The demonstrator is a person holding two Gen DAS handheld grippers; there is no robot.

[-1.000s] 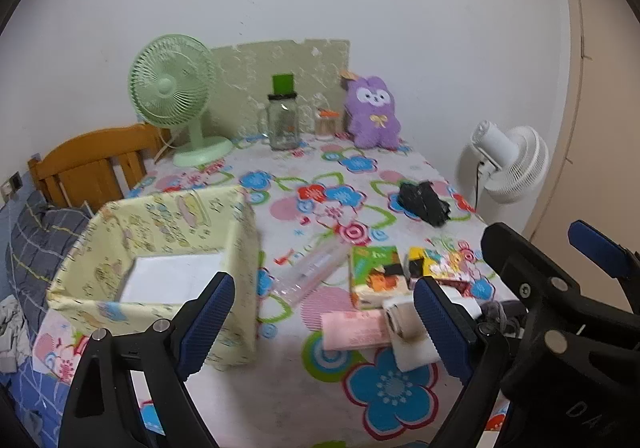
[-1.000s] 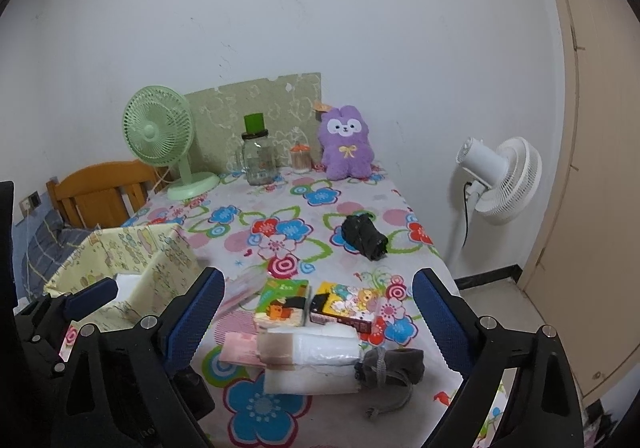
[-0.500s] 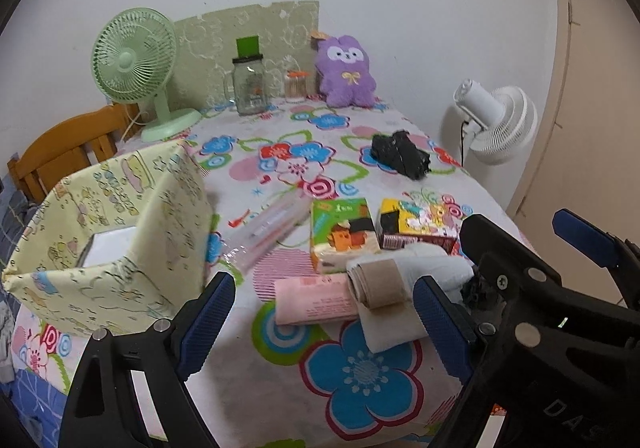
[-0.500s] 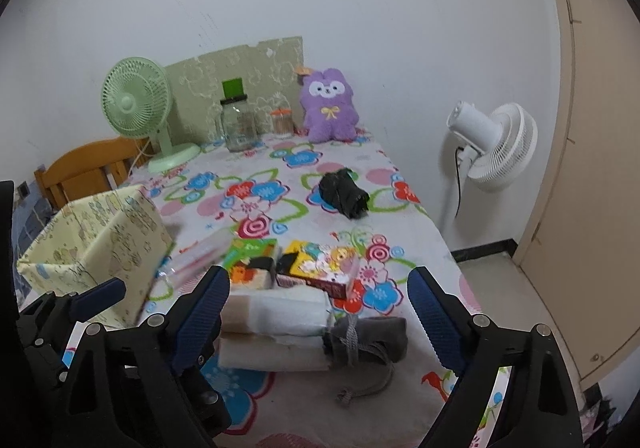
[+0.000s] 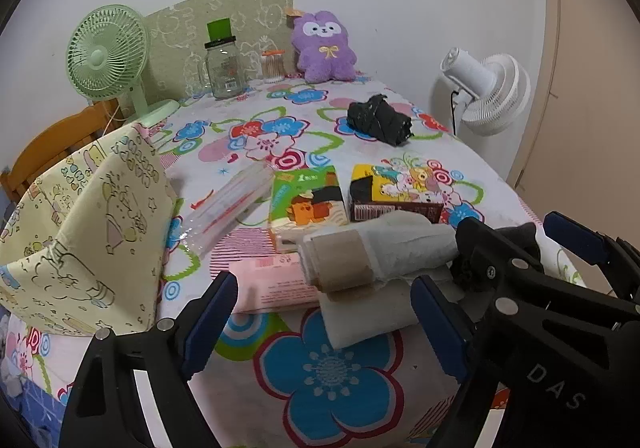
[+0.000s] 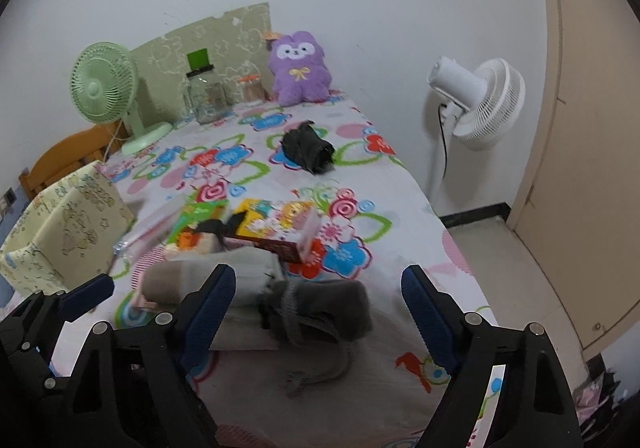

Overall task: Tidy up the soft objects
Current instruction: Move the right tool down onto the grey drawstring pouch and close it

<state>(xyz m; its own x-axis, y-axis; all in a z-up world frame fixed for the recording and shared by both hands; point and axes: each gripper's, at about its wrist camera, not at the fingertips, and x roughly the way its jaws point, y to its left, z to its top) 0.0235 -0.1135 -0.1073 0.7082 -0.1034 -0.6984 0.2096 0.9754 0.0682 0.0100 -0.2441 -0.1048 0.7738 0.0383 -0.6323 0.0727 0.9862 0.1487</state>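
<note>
My two claws, left point(image 5: 322, 322) and right point(image 6: 316, 306), wide but closing, empty, drop toward the rolled socks point(image 5: 376, 260) beside the cloth box point(image 5: 92, 240); next I pinch, maybe the grey one point(image 6: 320, 308).

Soft, even indoor light; fisheye-bent edges; right view motion-blurred.

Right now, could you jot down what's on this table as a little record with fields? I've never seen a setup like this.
surface: table with flowered cloth
container: yellow fabric bin, near left, upright
soft things in front: rolled white cloth on a folded white cloth; grey drawstring pouch beside them
also nearby: pink packet, two colourful boxes
mid-table: black bundle
back edge: purple plush, glass jar, green fan
left gripper: closing, nothing gripped
right gripper: closing, pouch between its fingers, not gripped
</note>
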